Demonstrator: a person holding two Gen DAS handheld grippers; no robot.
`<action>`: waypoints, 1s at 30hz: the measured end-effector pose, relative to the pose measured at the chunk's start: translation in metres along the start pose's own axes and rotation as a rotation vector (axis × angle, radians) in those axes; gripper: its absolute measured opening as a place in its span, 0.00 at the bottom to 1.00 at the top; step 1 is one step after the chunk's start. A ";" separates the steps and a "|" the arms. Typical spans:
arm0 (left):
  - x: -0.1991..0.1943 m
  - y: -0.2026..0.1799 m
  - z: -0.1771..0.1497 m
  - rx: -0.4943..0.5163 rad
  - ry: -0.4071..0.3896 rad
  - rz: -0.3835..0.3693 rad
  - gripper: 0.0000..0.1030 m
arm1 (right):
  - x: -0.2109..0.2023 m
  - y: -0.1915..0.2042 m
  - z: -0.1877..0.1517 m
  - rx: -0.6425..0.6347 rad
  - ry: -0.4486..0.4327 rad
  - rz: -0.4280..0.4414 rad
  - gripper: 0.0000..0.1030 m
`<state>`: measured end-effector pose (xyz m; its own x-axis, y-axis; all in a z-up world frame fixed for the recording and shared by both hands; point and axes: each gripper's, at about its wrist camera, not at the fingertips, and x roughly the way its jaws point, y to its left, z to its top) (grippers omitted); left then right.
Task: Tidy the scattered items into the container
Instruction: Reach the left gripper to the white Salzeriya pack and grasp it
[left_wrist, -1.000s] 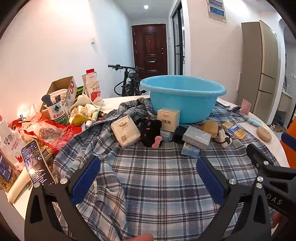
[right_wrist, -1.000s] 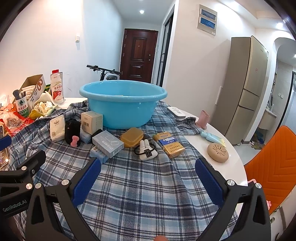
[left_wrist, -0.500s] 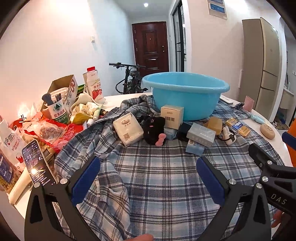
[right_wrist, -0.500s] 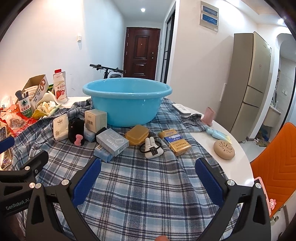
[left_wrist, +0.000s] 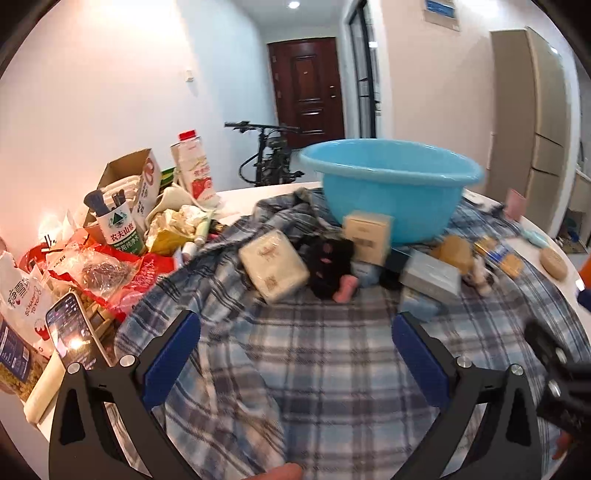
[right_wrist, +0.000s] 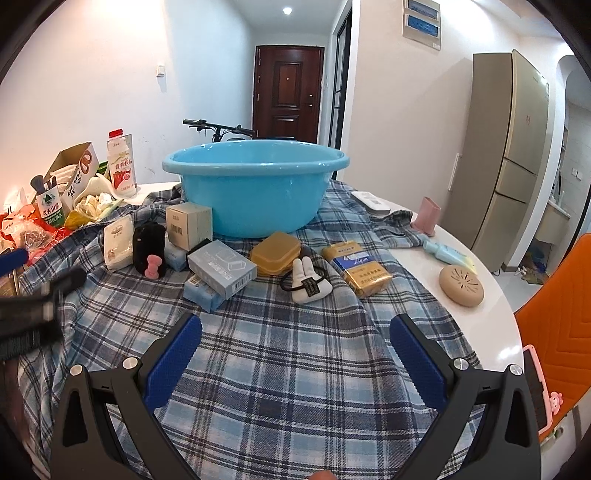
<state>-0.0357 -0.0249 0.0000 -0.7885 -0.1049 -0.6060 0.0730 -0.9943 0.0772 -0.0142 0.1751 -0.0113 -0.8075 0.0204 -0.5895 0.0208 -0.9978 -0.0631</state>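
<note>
A blue basin (right_wrist: 255, 184) stands at the back of a plaid cloth (right_wrist: 280, 354); it also shows in the left wrist view (left_wrist: 391, 188). In front of it lie a cream packet (right_wrist: 118, 247), a black pouch with a pink bow (right_wrist: 149, 249), a beige box (right_wrist: 188, 225), a grey box (right_wrist: 221, 267), an amber soap case (right_wrist: 275, 253), a white rabbit hair tie (right_wrist: 308, 282) and a gold-blue pack (right_wrist: 356, 267). My left gripper (left_wrist: 295, 354) and right gripper (right_wrist: 295, 350) are both open and empty, above the cloth in front of the items.
Clutter fills the table's left side: a milk carton (left_wrist: 192, 170), a cardboard box (left_wrist: 129, 181), snack bags (left_wrist: 96, 273) and a phone (left_wrist: 72, 336). A round tan case (right_wrist: 461, 286), a pink cup (right_wrist: 426, 216) and a remote (right_wrist: 371, 202) lie at right. An orange chair (right_wrist: 554, 325) stands beside the table.
Both grippers have moved forward toward the items, which look larger and nearer. The left view has swung left and is blurred by motion. Both stay open and empty.
</note>
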 end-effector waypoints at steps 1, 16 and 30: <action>0.007 0.006 0.005 -0.021 0.013 -0.008 1.00 | 0.002 -0.001 -0.001 0.000 0.003 0.000 1.00; 0.124 0.071 0.060 -0.388 0.236 -0.237 1.00 | 0.032 -0.021 -0.001 0.001 0.043 0.022 1.00; 0.149 0.048 0.053 -0.379 0.320 -0.285 1.00 | 0.049 -0.035 -0.004 0.049 0.064 0.074 1.00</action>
<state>-0.1818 -0.0874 -0.0442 -0.5896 0.2267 -0.7752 0.1452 -0.9144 -0.3779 -0.0524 0.2115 -0.0415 -0.7658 -0.0508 -0.6411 0.0485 -0.9986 0.0211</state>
